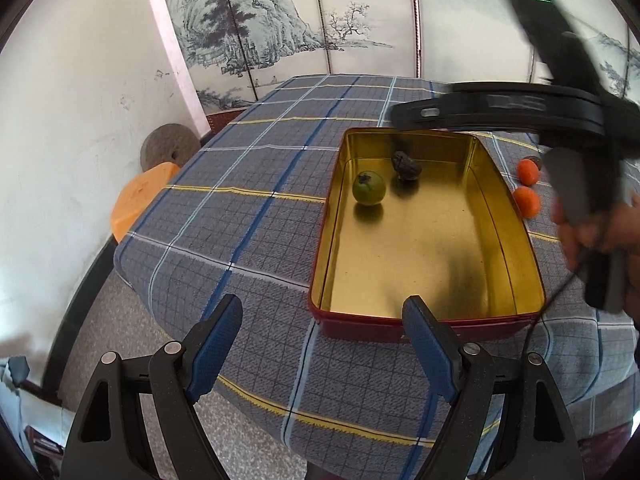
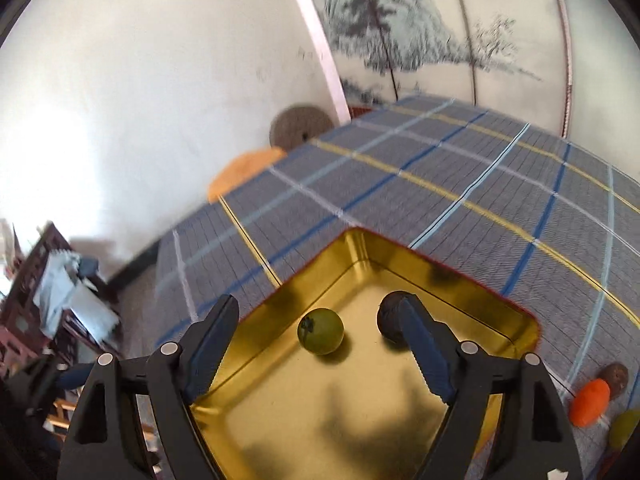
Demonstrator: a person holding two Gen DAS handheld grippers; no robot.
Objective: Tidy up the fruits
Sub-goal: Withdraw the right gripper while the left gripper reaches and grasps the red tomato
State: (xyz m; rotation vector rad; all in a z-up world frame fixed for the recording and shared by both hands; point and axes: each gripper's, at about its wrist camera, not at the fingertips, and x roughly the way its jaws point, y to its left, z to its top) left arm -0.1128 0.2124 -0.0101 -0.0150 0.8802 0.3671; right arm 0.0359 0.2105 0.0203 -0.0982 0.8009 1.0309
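Observation:
A red tin with a gold inside (image 1: 516, 240) (image 2: 516, 320) sits on the plaid table. In it lie a green round fruit (image 1: 368, 187) (image 2: 320, 331) and a dark wrinkled fruit (image 1: 406, 165) (image 2: 390, 320). Two orange fruits (image 1: 527, 172) (image 1: 527, 201) lie on the cloth right of the tin; one orange fruit (image 2: 590, 403) shows in the right wrist view beside a brown fruit (image 2: 616, 376) and a green one (image 2: 624, 428). My left gripper (image 1: 324, 344) is open and empty near the tin's front edge. My right gripper (image 2: 320, 348) is open and empty above the tin; its body (image 1: 568, 120) shows in the left wrist view.
The plaid tablecloth (image 1: 260, 184) covers the table, whose left edge drops to the floor. An orange stool (image 1: 140, 196) and a round stone disc (image 1: 166, 148) stand by the white wall. A painted folding screen (image 1: 280, 28) stands behind. Cluttered furniture (image 2: 48, 288) is at far left.

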